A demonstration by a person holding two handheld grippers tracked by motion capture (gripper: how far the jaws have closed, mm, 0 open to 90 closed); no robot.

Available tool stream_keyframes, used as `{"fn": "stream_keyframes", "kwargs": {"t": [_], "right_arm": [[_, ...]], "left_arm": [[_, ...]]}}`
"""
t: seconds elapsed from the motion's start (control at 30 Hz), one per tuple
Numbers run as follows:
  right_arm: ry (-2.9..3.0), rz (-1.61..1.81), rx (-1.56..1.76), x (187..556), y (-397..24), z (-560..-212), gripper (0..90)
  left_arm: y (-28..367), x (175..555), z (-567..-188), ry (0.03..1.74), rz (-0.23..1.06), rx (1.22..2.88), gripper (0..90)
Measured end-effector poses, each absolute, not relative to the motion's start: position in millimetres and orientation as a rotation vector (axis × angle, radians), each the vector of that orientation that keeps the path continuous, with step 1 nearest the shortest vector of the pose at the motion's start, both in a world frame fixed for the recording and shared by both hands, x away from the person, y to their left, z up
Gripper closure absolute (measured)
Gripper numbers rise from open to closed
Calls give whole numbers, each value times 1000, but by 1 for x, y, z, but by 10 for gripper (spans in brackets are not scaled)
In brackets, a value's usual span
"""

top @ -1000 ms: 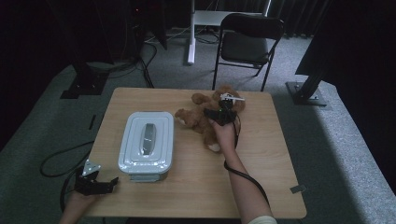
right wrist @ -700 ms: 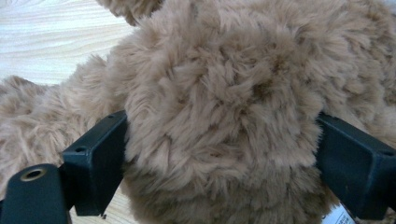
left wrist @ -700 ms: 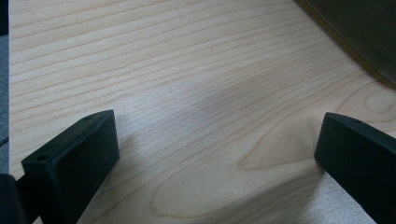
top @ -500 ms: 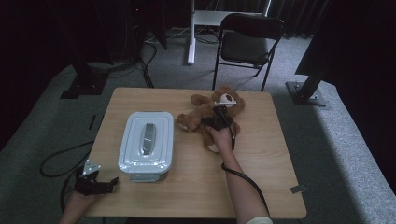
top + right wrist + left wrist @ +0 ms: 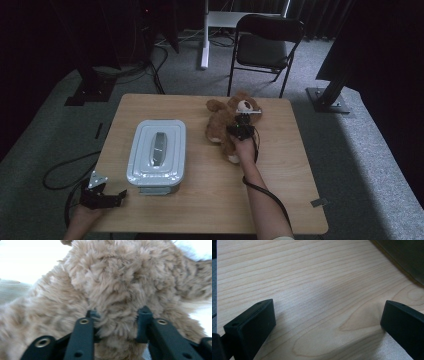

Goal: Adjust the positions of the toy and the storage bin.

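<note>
Taking the lidded white container (image 5: 157,154) as the landmark, the left gripper (image 5: 102,196) sits just off its near-left corner, at the near-left corner of the wooden table (image 5: 200,210). Its jaws stand wide apart in the left gripper view, with nothing but bare wood grain between them; it holds nothing and lies far from the toy.

The container itself rests left of the table's middle, lid on, its long axis running from the near edge toward the far edge.

To the right of the container, across a strip of bare wood, lies the teddy bear (image 5: 222,122). Its head points to the far edge, toward the folding chair (image 5: 265,42) beyond the table, and its legs trail back toward the person, so its long axis runs roughly parallel to the container's.

Right of the container again, the right gripper (image 5: 241,131) is planted on the bear's body, plainly the nearer hand. Its jaws have just been closing, and the right gripper view shows a thick tuft of fur bulging between the two fingertips (image 5: 143,315), which press in from either side. The bear lies straight ahead of these fingers, gripped across its body, so a lift should carry it leftward to the container.
</note>
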State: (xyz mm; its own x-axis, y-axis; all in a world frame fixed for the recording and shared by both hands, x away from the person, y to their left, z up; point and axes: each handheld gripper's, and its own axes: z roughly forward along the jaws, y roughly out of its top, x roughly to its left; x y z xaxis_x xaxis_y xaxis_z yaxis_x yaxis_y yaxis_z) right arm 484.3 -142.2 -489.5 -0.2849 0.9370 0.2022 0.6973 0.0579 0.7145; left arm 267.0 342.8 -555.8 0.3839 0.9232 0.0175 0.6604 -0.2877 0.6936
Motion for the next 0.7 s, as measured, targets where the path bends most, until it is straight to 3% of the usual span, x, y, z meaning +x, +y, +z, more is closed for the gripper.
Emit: {"fn": "stream_keyframes", "kwargs": {"t": [0.7], "right_arm": [[2102,715,1251,469,-253,-434,730]], "left_arm": [[342,267,-556,1355,567,2046,5]]}}
